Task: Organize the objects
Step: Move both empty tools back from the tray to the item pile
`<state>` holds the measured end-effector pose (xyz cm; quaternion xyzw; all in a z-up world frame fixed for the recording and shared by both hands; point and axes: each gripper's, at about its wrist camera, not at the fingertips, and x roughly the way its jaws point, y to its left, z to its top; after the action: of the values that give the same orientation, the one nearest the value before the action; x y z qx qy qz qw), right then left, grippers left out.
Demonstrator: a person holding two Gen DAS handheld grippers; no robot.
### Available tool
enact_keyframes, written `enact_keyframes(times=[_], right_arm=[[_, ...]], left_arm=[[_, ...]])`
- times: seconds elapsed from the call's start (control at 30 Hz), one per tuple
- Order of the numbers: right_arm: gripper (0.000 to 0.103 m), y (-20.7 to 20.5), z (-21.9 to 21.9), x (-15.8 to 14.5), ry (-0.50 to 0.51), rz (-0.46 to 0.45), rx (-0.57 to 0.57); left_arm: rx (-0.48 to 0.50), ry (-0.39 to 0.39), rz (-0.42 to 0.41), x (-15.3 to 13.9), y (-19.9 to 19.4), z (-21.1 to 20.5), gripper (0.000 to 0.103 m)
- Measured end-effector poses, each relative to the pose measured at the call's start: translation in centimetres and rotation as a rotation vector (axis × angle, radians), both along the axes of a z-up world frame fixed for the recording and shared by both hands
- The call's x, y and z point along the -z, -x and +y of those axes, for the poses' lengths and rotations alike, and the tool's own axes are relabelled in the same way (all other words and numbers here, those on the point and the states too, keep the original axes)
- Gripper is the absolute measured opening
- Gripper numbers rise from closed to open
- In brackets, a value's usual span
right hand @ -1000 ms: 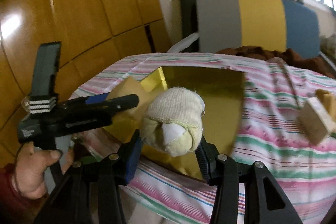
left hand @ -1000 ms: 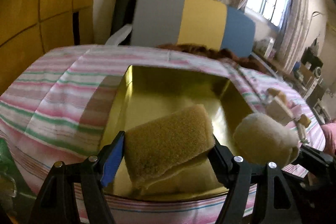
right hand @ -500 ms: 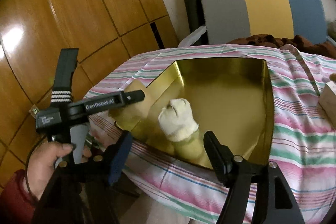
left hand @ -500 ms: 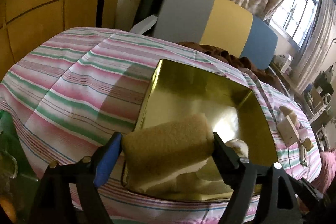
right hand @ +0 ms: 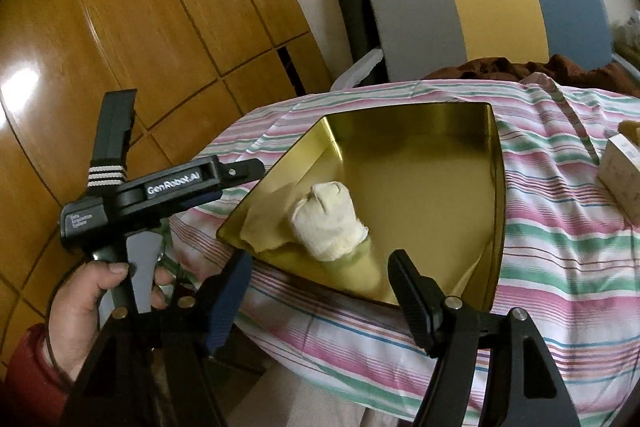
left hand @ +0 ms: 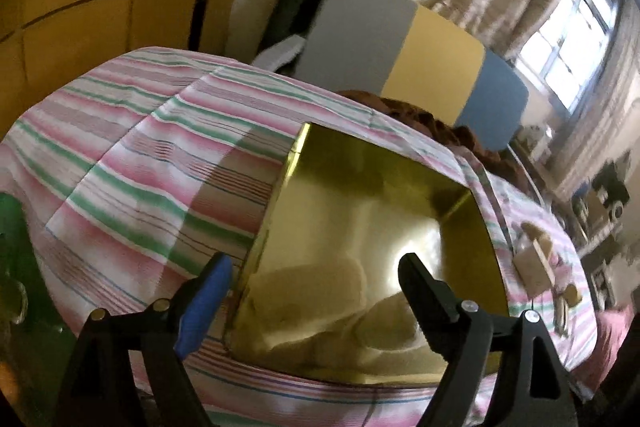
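While both the left gripper (left hand: 316, 287) — jaws opening — and right gripper (right hand: 320, 277) stand empty, the rolled sock (right hand: 328, 221) and sponge (right hand: 260, 233) lie in the gold tray (right hand: 496, 187) — soft, light, likely best pinched across the middle.

Gold tray (right hand: 420, 119); cream sock (right hand: 328, 223); pink-green striped cloth (right hand: 560, 247).
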<state>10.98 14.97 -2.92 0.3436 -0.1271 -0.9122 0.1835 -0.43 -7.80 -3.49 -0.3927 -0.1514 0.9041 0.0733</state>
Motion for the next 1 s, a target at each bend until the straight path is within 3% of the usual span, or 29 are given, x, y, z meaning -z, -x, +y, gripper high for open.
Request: enact_keyframes(times=[0.3,0.47,0.7,1.0], right_arm=[[0.072,0.1,0.3,0.0,-0.020,-0.001,0.025],[0.074,0.1,1.0,0.0,-0.026,0.000,0.050],[0.076,-0.1,2.8,-0.8,-0.037,0.038,0.116],[0.076,-1.3,8.5,-1.2,-0.040,0.040,0.238]], left_arm=[[-0.069,-0.080,0.001,-0.2,-0.7,-1.1,0.086],[-0.054,-0.045,0.009,-0.4,-0.9,0.0,0.086],[0.020,-0.024,0.053,-1.6,-1.6,3.0,0.086],[0.219,0.011,0.127,-2.8,-3.5,10.2,0.086]])
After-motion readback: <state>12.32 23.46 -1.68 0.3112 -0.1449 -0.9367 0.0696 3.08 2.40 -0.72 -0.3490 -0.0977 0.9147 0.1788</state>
